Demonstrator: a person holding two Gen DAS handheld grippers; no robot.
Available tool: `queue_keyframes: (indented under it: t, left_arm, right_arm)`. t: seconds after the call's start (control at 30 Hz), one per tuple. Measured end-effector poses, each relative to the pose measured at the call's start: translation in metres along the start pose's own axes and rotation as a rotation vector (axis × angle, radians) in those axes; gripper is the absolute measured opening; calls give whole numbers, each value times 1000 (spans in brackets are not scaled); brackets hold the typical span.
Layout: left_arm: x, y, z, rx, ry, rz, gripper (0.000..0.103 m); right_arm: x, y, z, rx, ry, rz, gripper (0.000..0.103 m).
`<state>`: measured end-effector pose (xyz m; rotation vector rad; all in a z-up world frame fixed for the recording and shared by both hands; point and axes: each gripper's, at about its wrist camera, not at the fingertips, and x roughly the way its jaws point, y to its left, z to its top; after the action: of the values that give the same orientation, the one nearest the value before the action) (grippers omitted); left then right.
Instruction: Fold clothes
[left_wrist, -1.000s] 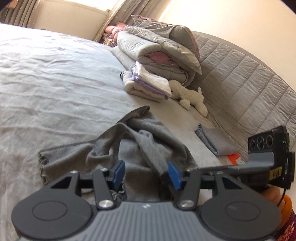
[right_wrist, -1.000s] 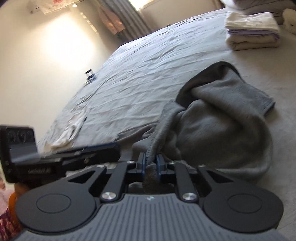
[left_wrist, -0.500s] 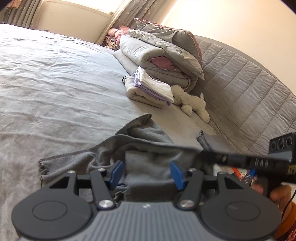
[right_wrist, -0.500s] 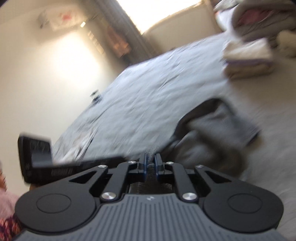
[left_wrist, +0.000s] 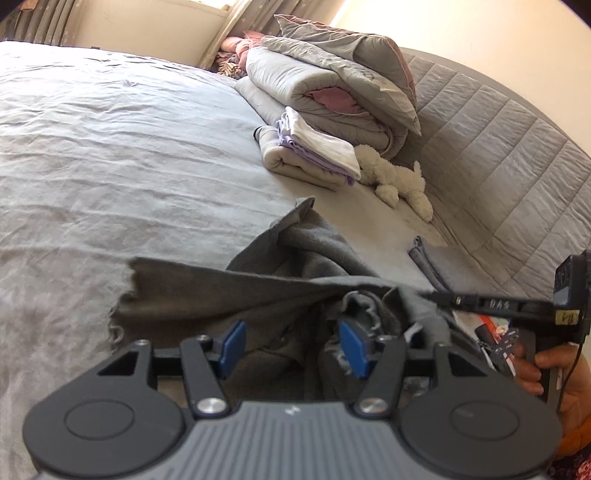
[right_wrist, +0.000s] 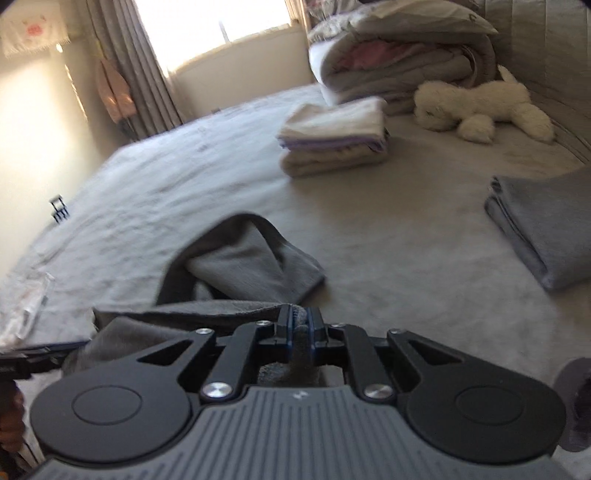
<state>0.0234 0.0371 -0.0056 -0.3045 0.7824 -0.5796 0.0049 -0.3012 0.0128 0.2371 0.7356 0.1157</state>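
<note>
Since a second ago the right gripper (right_wrist: 299, 325) has swung sideways, drawing a hem of the dark grey garment (left_wrist: 258, 295) out into a taut band; earlier the cloth lay heaped and slack. Its jaws are pressed together, pinching that hem between the blue pads. The stretched edge runs crosswise in front of the left gripper (left_wrist: 291, 343), from a frayed corner on the far left across to the right gripper's fingertips on the right. The left gripper's jaws stand spread, with folds of the garment lying between the pads (left_wrist: 232, 341) but not squeezed by them. Just beyond the band, the rest of the garment stays bunched on the bed (left_wrist: 110, 166), one pointed flap aimed away toward the headboard (left_wrist: 498, 147). Ahead and right of the right gripper lies a folded grey cloth (right_wrist: 543, 229). Farther off sit a stack of folded laundry (right_wrist: 332, 136), a white plush toy (right_wrist: 480, 103) and rolled bedding (left_wrist: 325, 85). A curtained window (right_wrist: 221, 29) lights the room.
</note>
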Motion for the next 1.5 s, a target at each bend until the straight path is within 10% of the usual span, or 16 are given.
queue_keyframes:
  t: [0.27,0.8,0.97,1.5]
  left_arm:
    - [11,6,2,-66,16,-5,59]
    - [59,23,15,-447,-29,-93,51]
    - [71,17,14,-406,-34,-47,4]
    - [67,-64,-7,85,0,-333,3]
  right_arm:
    - [31,20,-24,-154,243,-15,17]
    - [17,21,-10,-80,134,67,46]
    - [18,24,-10,-72,131,77,46]
    - [4,26,7,41,19,233,49]
